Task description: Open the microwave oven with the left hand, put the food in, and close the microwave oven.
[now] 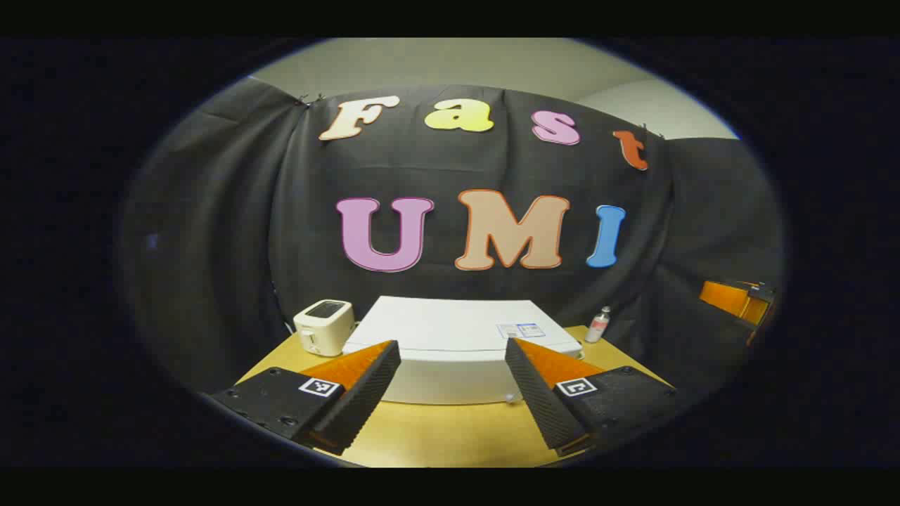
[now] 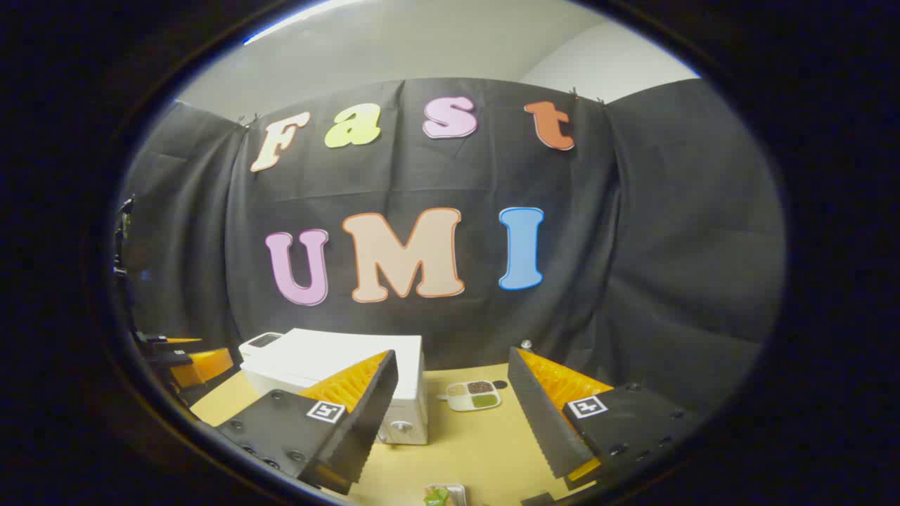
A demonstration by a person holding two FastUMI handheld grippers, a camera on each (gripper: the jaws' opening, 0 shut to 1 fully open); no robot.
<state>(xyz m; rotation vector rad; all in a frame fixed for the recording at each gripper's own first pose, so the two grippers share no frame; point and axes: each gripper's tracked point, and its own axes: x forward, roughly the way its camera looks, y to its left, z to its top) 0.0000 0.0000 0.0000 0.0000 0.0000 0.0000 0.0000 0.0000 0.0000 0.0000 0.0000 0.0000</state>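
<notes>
Two grippers, left gripper [image 1: 453, 385] and right gripper [image 2: 453, 404], both wide open, holding nothing. Beyond them, on wooden table [image 2: 464, 443], white box-shaped microwave oven [image 1: 457, 337], door closed; right of it, small compartmented food tray [image 2: 473, 395].

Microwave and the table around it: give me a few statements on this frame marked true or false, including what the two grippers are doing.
1. The microwave is already open. False: its door looks shut in both views.
2. A toaster stands beside the microwave. True.
3. The left gripper is shut on the microwave's handle. False: its fingers stand apart and hold nothing, short of the microwave.
4. The right gripper is open and holds nothing. True.
5. A divided dish with several fillings sits on the table beside the microwave. True.
6. The small bottle lies on top of the microwave. False: it stands on the table beside it.
</notes>
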